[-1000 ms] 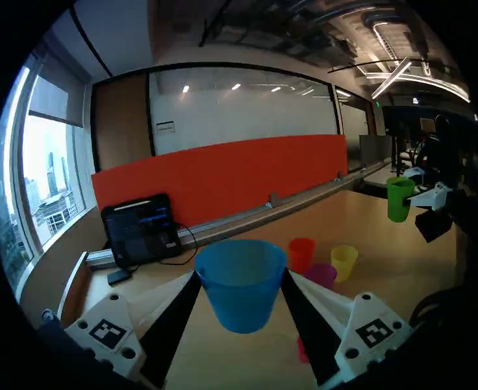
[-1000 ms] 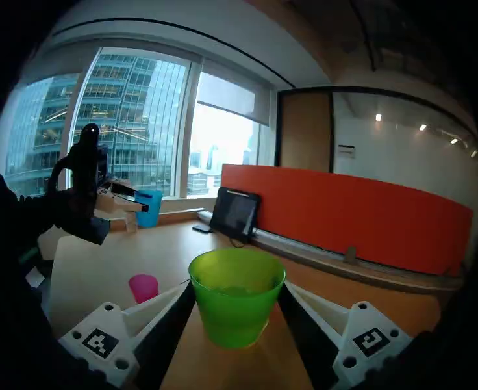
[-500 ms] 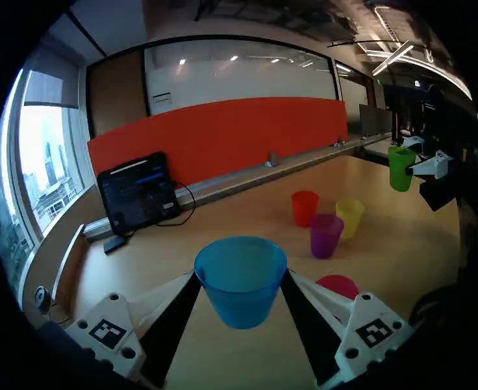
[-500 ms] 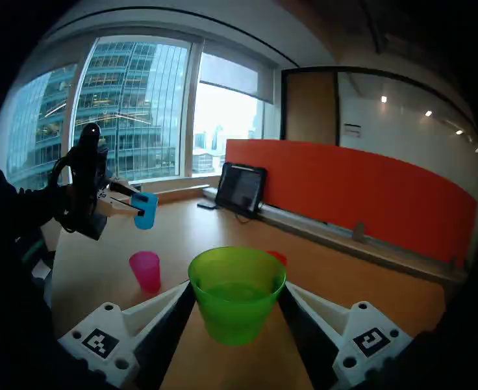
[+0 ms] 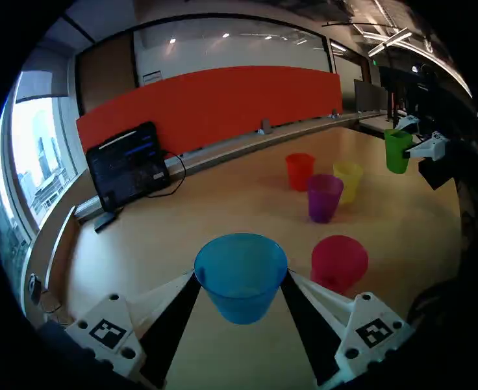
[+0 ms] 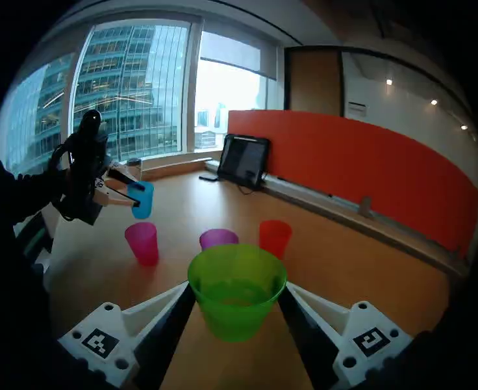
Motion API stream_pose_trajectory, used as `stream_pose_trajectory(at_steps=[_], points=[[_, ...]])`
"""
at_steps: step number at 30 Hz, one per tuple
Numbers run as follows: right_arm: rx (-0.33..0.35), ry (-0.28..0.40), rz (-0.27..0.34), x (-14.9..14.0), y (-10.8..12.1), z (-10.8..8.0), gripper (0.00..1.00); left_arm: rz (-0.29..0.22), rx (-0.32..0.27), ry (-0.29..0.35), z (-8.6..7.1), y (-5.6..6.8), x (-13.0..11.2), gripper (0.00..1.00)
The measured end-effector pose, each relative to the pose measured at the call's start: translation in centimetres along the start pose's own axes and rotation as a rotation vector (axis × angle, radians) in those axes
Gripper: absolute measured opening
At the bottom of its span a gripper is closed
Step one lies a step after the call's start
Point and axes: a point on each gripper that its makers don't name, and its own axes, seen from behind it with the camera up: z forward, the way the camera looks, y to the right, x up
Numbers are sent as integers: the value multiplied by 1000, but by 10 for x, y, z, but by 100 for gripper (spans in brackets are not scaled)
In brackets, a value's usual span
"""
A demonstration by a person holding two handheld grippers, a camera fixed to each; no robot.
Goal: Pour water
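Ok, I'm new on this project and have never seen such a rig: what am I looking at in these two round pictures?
No robot here: a person holds a two-finger tool in each hand, and a fisheye camera rides on each, looking along its fingers. The left gripper view shows the left gripper shut on a blue plastic cup, held above the wooden table. The right gripper view shows the right gripper shut on a green plastic cup with what looks like a little water inside. Each view also catches the other gripper farther off. Standing on the table are a pink cup, a purple cup, a yellow cup and an orange-red cup; a dark tablet leans by the orange partition.
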Motion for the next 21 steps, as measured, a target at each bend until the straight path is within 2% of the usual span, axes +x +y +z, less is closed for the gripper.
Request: stream_pose_trajectory(at_steps=[12,21], points=[[7,-78,-3,-25,-1,11,89,10,-39,-86,11,7,-27,87],[4,-110,-8,-35,0,15,89,-15,-64,-117,18,12,-39,87]])
